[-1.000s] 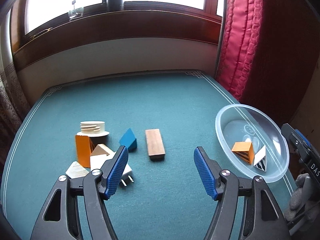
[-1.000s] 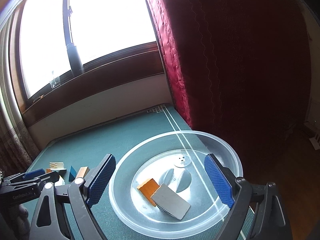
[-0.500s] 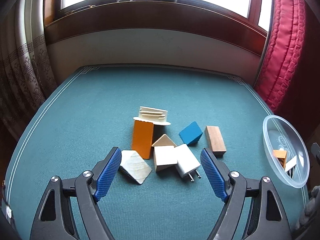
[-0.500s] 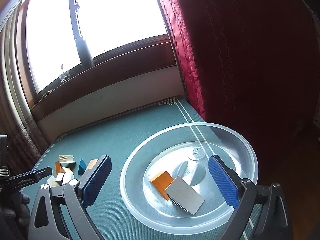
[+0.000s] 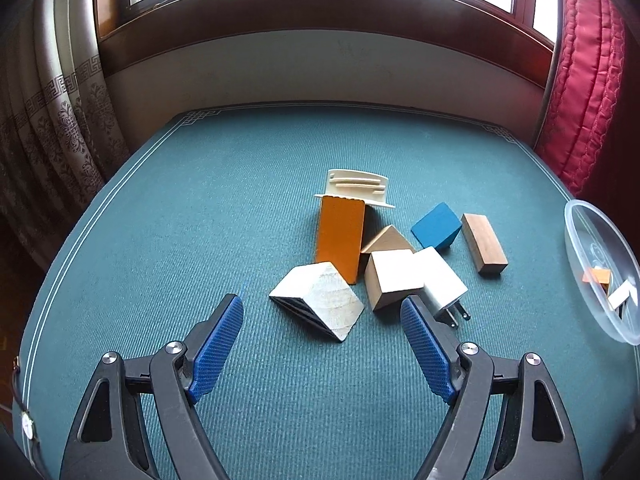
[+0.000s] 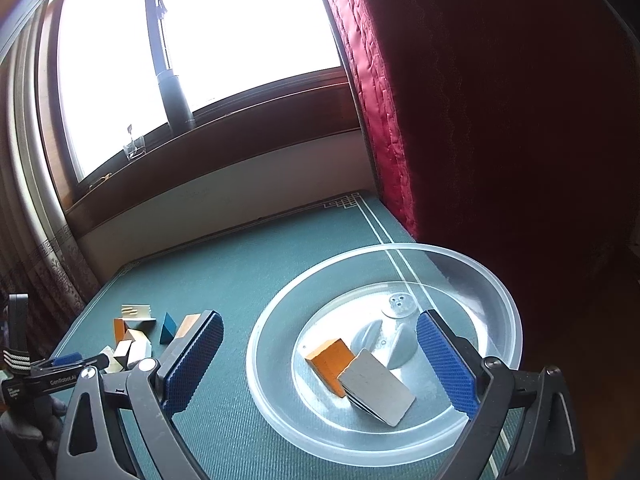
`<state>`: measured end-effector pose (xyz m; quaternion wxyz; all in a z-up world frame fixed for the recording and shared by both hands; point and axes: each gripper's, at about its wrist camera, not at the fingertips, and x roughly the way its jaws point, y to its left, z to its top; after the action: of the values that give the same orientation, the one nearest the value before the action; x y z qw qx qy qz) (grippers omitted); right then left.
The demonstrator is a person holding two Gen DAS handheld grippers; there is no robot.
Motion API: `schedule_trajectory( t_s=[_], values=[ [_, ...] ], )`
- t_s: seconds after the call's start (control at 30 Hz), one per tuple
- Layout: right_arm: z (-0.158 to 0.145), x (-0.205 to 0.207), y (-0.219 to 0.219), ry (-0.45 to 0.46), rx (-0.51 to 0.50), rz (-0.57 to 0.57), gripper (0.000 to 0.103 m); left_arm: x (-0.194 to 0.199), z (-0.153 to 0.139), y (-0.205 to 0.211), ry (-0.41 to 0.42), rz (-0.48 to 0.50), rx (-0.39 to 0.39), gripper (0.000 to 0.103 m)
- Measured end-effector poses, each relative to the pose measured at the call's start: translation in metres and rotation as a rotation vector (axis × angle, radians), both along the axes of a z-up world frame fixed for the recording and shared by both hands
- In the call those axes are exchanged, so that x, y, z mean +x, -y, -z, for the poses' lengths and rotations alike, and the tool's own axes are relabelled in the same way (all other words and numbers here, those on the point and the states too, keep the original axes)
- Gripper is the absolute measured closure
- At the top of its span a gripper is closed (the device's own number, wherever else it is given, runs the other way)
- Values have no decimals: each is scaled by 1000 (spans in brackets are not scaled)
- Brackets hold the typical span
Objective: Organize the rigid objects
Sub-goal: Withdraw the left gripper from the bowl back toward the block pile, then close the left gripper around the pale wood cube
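Several blocks cluster on the green table: a pale striped wedge (image 5: 316, 306), an orange block (image 5: 340, 236), a cream plastic piece (image 5: 356, 188), a pale wood block (image 5: 394, 284), a white charger plug (image 5: 442, 288), a blue wedge (image 5: 436, 226) and a brown block (image 5: 484, 248). My left gripper (image 5: 322, 303) hovers open just short of the striped wedge, touching nothing. My right gripper (image 6: 320, 316) stands open over the clear bowl (image 6: 260, 360), empty. In the bowl lie an orange block (image 6: 330, 360) and a grey-faced piece (image 6: 376, 388).
The bowl (image 5: 576, 248) sits at the table's right edge beside a red curtain (image 5: 588, 80). A wall and window sill run behind the table. A patterned curtain (image 5: 52, 128) hangs at the left. From the right wrist view the block cluster (image 6: 132, 340) lies far left.
My left gripper swung left from the bowl side to the block cluster, came lower and closer, and its jaws widened. The right gripper stayed over the bowl, its jaws slightly wider.
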<state>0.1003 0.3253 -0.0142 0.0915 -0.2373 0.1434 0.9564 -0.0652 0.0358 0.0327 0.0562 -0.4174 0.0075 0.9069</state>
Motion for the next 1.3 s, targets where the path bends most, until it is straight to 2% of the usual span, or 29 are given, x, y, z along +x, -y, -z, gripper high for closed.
schedule_trajectory(
  t_s=[0.1,0.2,0.53,0.73,1.03,1.3],
  values=[
    [-1,1,2,-2,6,-5,4,-6,7,4,28,-22,-3,21],
    [-1,1,4,-2,13,-11,4,-13,11,9,61,-47,27,21],
    [-2,0,12,1,50,-19,4,-37,14,13,107,-147,55,21],
    [2,-3,29,16,87,-64,4,-41,12,23,116,-196,74,21],
    [4,-3,39,24,104,-106,4,-8,13,44,94,-200,16,21],
    [7,-5,47,38,120,-124,4,-2,16,52,71,-166,-20,21]
  ],
)
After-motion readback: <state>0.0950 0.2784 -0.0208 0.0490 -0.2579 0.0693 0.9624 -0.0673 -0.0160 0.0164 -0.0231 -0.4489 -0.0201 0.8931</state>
